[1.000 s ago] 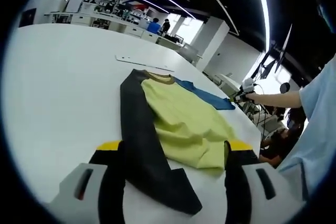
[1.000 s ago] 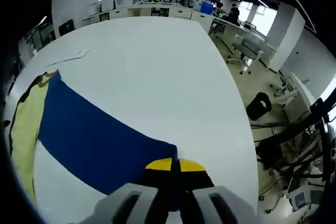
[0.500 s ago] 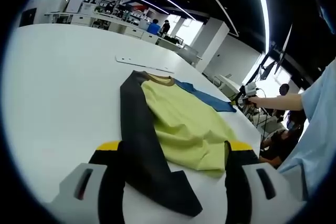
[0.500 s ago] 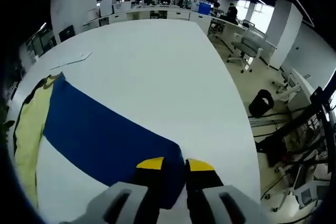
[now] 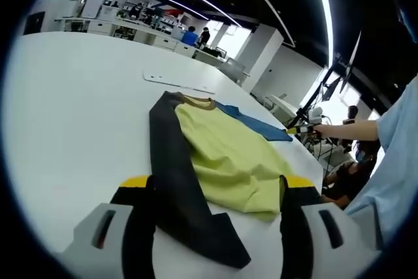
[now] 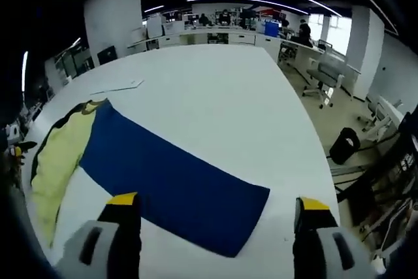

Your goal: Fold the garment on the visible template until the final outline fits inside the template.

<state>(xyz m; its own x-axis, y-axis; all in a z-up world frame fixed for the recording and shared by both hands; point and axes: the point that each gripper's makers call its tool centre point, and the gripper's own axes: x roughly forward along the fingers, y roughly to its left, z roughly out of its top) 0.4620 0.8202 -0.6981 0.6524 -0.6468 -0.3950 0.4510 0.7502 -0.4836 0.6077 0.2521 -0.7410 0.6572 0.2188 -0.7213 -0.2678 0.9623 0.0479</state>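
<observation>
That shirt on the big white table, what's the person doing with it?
A person is folding the shirt using a gripper in each hand. It lies spread on the white table: yellow body, black sleeve on one side, blue sleeve stretched flat on the other. Right now the right gripper hangs open over the blue sleeve's end, gripping nothing. The left gripper is open too, near the black sleeve. The folding isn't done yet.

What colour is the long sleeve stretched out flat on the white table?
Blue sleeve, clearest in the right gripper view.
</observation>
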